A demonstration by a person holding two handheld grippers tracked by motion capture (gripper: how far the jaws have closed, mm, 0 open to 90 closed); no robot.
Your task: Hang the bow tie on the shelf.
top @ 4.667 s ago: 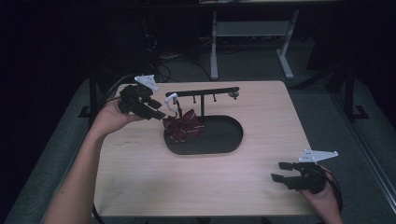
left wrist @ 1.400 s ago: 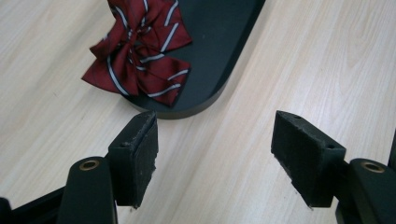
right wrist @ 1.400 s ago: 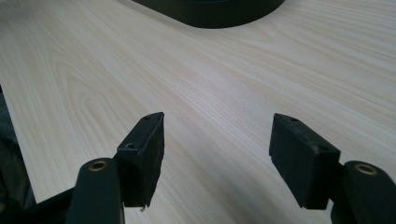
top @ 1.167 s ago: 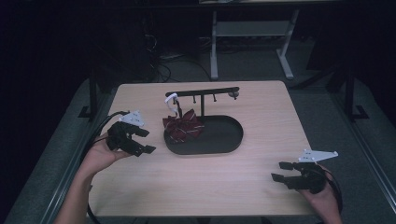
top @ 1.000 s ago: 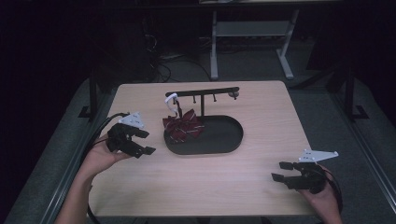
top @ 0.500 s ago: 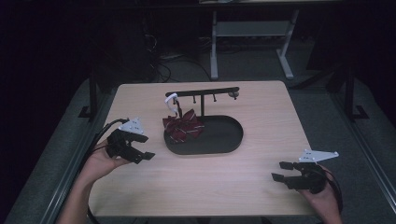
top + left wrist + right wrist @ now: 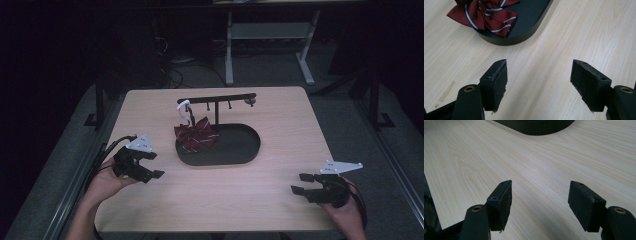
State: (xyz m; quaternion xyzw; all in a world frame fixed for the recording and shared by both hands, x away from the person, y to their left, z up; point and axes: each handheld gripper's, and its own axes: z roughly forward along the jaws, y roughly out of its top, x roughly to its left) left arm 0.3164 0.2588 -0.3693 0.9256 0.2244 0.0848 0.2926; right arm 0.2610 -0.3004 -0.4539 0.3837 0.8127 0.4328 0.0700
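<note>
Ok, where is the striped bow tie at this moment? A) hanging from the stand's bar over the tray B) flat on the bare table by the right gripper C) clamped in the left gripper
A: the bow tie hangs from the stand's bar, its lower part on the black tray; both grippers are open and apart from it.

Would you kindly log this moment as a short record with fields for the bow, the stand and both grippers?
bow: red striped bow hangs from a white hook, resting over the tray's left end
stand: black oval tray with a T-shaped bar
left gripper: open, empty, left of the tray
right gripper: open, empty, near the table's right front corner
table: light wood
</note>
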